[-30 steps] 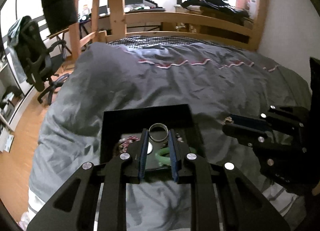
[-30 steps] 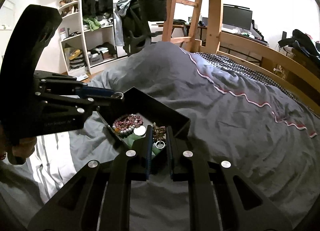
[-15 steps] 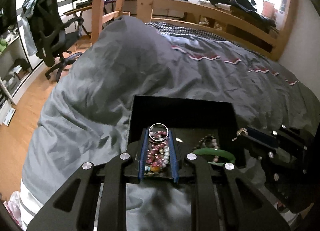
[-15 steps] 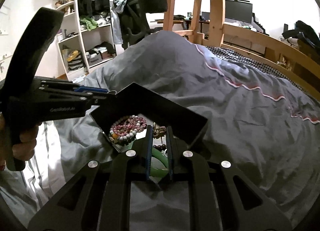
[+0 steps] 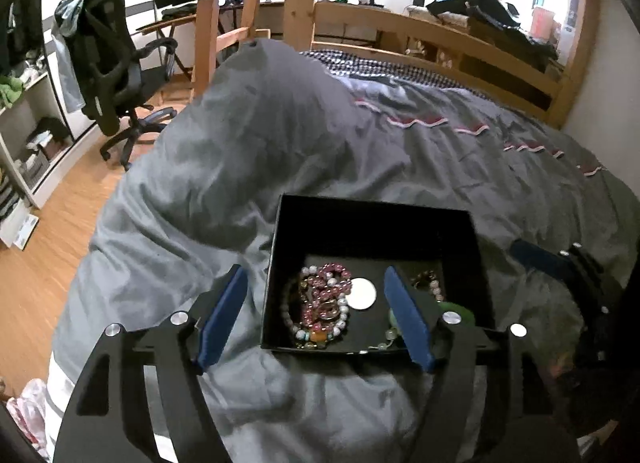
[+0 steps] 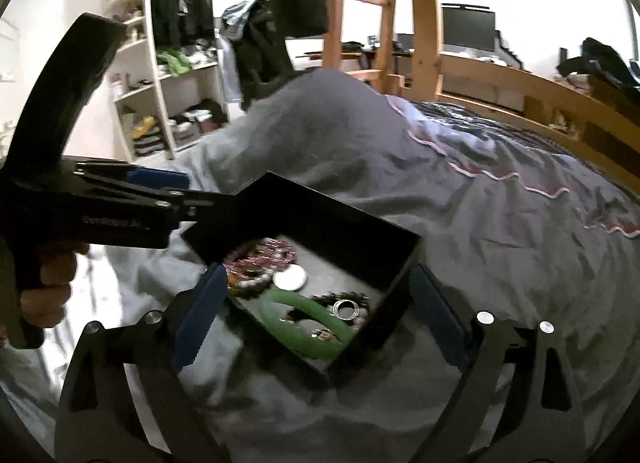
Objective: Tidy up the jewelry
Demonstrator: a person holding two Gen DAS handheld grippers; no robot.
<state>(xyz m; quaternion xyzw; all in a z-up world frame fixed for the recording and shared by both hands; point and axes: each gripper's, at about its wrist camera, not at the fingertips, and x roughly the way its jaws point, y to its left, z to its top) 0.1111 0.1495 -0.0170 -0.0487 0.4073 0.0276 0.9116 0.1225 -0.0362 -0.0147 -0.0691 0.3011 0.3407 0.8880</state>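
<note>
Box [image 5: 376, 223]: square, black, rigid, on rumpled grey duvet [image 5: 240, 167]; glossy beads [image 5: 320, 303], smooth green bangle [image 6: 308, 319] inside. Left gripper [image 5: 316, 315], right gripper [image 6: 316, 311] both spread wide, empty, straddling box edges.

Hidden in the left wrist view behind one blue finger [image 5: 408, 323]: most of the green bangle [image 5: 456, 311] in the black tray [image 5: 372, 219]. Blurred in the right wrist view: the pink bead bracelet [image 6: 260, 257]. Cut off by the right edge: the right gripper [image 5: 560, 263], fingers mostly unseen there.
</note>
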